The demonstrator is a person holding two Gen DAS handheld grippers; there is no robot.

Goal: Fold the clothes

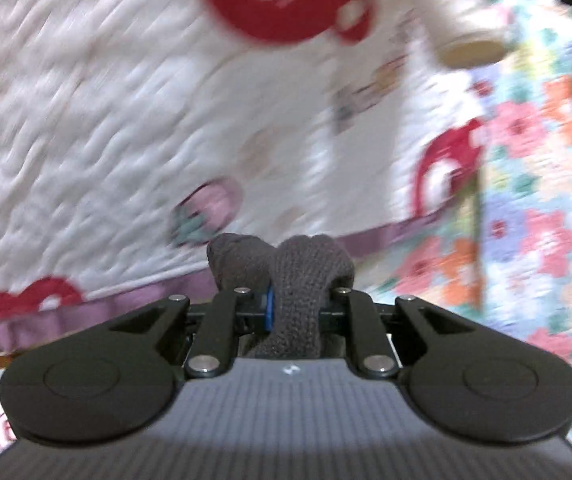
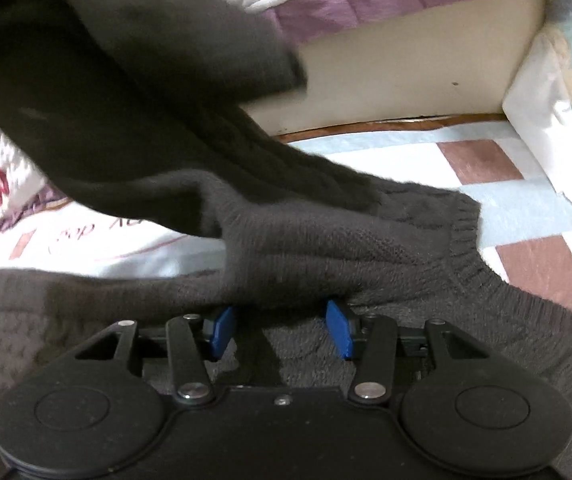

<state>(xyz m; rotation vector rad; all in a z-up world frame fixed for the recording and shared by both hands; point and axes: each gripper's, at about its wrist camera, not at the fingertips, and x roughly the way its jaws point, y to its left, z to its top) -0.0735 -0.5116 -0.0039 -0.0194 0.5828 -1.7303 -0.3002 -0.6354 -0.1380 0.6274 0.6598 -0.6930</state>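
A: How is the dark grey knitted sweater (image 2: 326,248) positioned relative to each gripper?

B: In the left wrist view, a bunched fold of the knit (image 1: 306,276) is clamped in the left gripper (image 1: 286,308); its jaws are closed onto the fabric, with one blue pad edge exposed beside the fold. In the right wrist view, the right gripper (image 2: 282,332) is seen with its blue pads (image 2: 340,334) set well apart. Knit lies below and between them, and a fold is draped across the fingertips. No fabric is seen to be pinched there.

A: What materials and shapes are noted?

B: The sweater is a thick knit; a ribbed hem (image 2: 466,240) is seen at the right, and a cable-like texture on the raised part. The raised part is lifted toward the upper left and is blurred. Behind the left gripper, a white quilted bedcover printed with red rings (image 1: 126,120) is shown, edged with a purple frill (image 1: 86,312). A floral cloth in pink, orange and blue (image 1: 538,200) lies to the right. A mat with brown and pale blue squares (image 2: 486,164) is seen under the sweater.

A: Is any writing legible?

B: Cursive script (image 2: 98,232) is printed on a white surface at the left of the right wrist view; it cannot be read.
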